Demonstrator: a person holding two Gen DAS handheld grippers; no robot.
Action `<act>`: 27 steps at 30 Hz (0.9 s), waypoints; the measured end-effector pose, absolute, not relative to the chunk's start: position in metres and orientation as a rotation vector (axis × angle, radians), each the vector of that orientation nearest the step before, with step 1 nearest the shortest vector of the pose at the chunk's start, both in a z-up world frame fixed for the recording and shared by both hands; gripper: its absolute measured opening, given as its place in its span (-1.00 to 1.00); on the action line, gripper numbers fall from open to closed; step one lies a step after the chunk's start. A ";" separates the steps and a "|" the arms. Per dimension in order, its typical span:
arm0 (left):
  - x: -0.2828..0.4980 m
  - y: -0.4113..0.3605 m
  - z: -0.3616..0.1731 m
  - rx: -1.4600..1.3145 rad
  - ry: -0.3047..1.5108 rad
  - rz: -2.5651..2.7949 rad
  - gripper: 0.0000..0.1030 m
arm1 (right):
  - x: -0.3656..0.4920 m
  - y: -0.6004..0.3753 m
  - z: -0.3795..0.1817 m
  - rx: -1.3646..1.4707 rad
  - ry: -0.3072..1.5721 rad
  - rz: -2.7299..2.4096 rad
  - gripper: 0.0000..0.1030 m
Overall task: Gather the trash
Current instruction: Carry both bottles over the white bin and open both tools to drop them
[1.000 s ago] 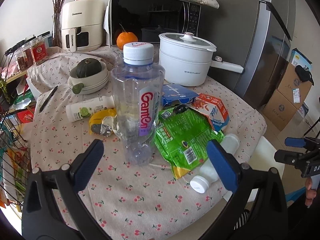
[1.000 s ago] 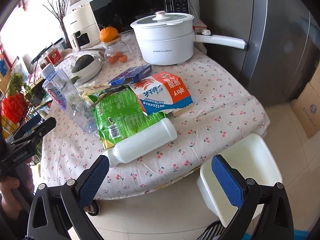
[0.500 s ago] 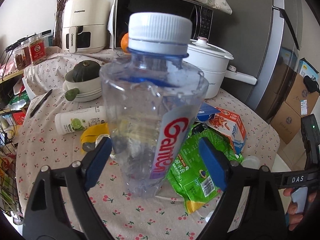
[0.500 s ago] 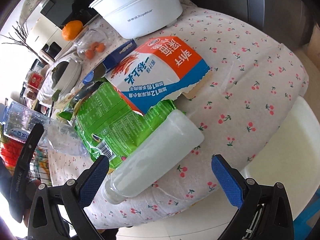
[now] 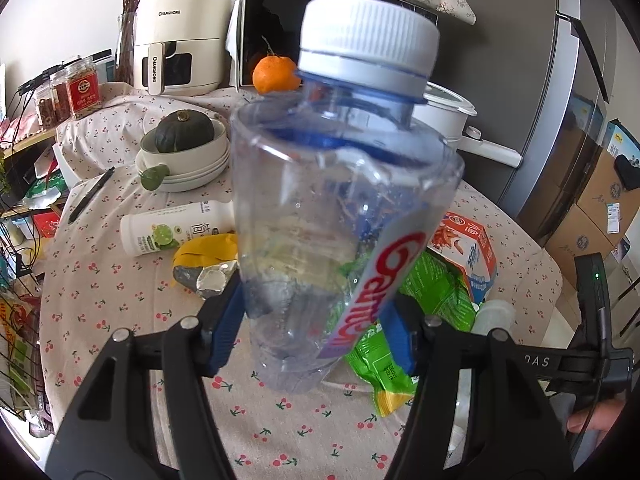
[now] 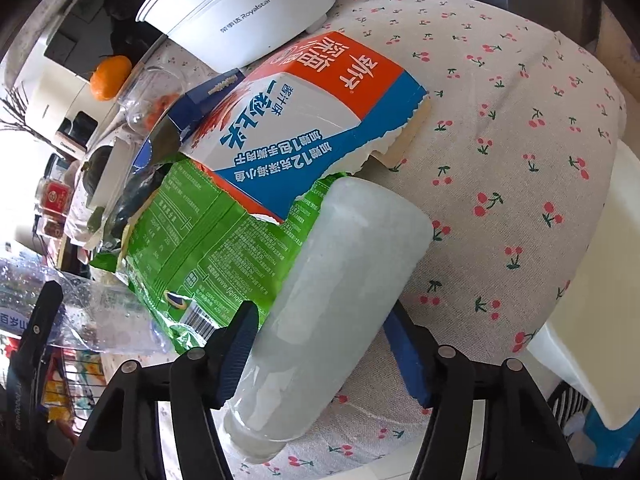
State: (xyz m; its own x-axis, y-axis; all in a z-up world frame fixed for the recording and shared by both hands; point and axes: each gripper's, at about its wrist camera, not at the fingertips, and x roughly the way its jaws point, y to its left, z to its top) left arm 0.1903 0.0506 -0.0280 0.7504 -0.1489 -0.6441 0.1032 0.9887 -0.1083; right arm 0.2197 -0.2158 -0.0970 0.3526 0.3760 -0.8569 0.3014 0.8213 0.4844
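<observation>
So both claws are going at once here. The left claw (image 5: pixel 314 330) has just been closing in on the clear water bottle (image 5: pixel 340 216), which stands upright on the table (image 5: pixel 120 280), and the blue pads look snug against its lower sides, so I'd call that a grip, though it doesn't look lifted yet. The right claw (image 6: pixel 320 354) has also just been closing, around the milky white bottle (image 6: pixel 332 312) lying on its side near the table edge; the left pad touches it, and the right pad looks right up against it too, so probably gripped as well. As for progress, I'd say it's barely started. Nothing looks binned so far: the white bin (image 6: pixel 592 340) sits just off the table edge to the right and what shows of it looks bare. Still left on the cloth are the green snack bag (image 6: pixel 208 248), the torn red-and-blue carton (image 6: pixel 304 120), the lime drink bottle (image 5: pixel 172 228) lying flat, and the crumpled yellow wrapper (image 5: pixel 208 260). So two items in hand, four-ish to go.
</observation>
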 end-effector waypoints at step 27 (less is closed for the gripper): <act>0.133 -0.021 0.024 -0.157 0.708 -0.514 0.22 | 0.137 -0.341 0.004 0.623 0.936 0.038 -0.03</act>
State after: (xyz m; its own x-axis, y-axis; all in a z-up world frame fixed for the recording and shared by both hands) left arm 0.1328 -0.0211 0.0236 0.6419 -0.5006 -0.5809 0.3968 0.8650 -0.3071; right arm 0.1371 -0.3413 0.0040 0.6058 0.2929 -0.7398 0.2313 0.8248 0.5159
